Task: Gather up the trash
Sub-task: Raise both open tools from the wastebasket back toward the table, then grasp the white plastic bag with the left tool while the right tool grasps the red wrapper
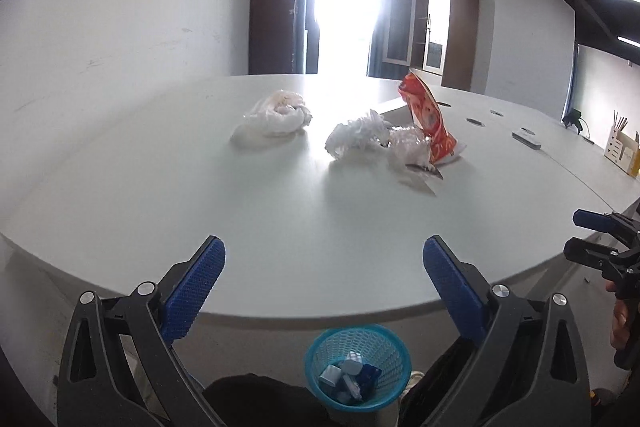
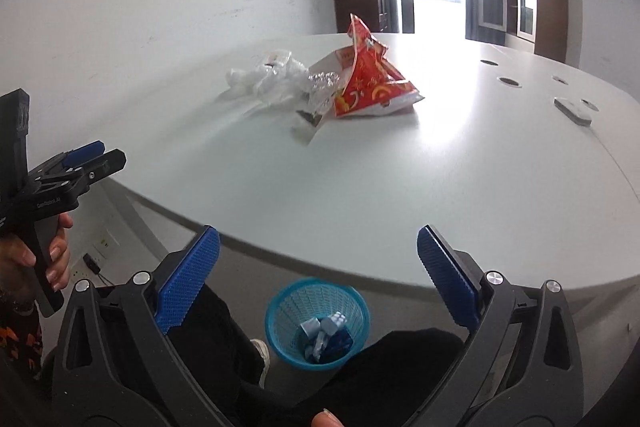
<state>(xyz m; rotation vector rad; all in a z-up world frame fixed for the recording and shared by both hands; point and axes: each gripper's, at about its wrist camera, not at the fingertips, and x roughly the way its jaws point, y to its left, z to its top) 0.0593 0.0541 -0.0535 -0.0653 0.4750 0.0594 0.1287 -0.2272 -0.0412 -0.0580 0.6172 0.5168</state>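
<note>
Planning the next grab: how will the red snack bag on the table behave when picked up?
The red snack bag stands crumpled and open, so it probably weighs little and may tip at a nudge. Its glossy film looks floppy and possibly slippery. It touches the clear plastic wrappers, which may drag along.

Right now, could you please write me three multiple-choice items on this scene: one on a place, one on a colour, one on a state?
1. Where is the round mesh plastic wastebasket?
A. on the table
B. on the floor below the white table's edge
C. on a chair

2. What colour is the crinkled foil snack bag?
A. red-orange
B. green
C. black

3. How does the left gripper stand?
A. shut on a wrapper
B. open, holding nothing
C. shut, holding nothing

Answers: 1 B, it shows beneath the tabletop; 2 A, its printed face is red-orange; 3 B, its blue pads stand wide apart.
</note>
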